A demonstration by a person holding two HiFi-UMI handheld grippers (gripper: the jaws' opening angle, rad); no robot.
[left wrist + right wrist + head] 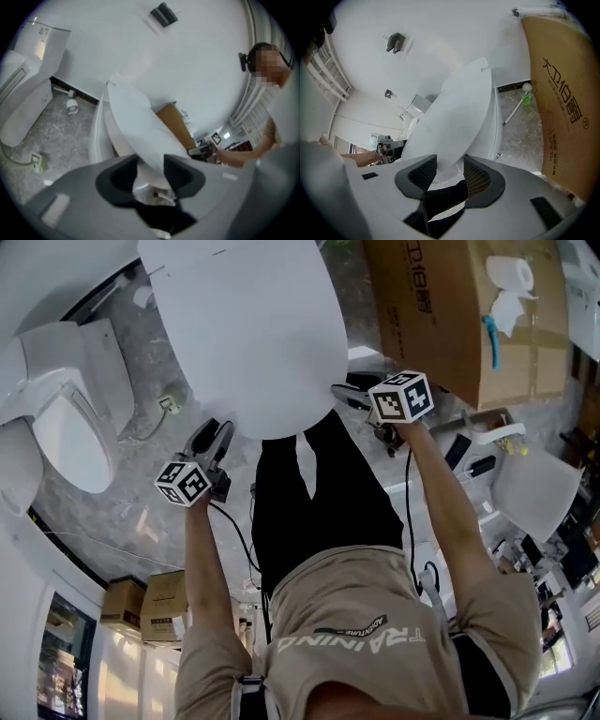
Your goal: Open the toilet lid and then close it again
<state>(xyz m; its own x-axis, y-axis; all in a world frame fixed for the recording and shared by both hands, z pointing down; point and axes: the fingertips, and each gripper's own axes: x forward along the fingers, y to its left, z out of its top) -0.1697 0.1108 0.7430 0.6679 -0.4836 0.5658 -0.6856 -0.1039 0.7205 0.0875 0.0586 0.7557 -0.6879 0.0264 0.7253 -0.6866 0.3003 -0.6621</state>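
Second toilet (70, 423): white, at the far left in the head view, its lid up, well apart from the one being handled
Floor (141, 432): grey, marbled stone; it shows between the two toilets
Left tongs (211, 437): in the person's left hand, cube with square markers (183, 482) on top, reaching to the near left edge of the toilet lid (248, 324)
Left tongs, grip: in the left gripper view the lid's rim runs in between the two dark pads and fills the gap; the tongs pinch it
Toilet lid: large white oval in the middle of the head view, lifted off the bowl and tilted, hinge end away from the person, free end held at both sides
Toilet bowl (99, 136): white; in the left gripper view it shows under the raised lid, with a gap open between them
Right tongs (345, 395): in the right hand, marker cube (401, 397) on top, at the near right edge of the lid
Right tongs, grip: in the right gripper view the ribbed pads sit on either face of the lid's rim, clamped on it
Cardboard box (441, 315): brown and printed, standing just right of the toilet
Paper roll (511, 276): white, on top of the box, a loose end hanging
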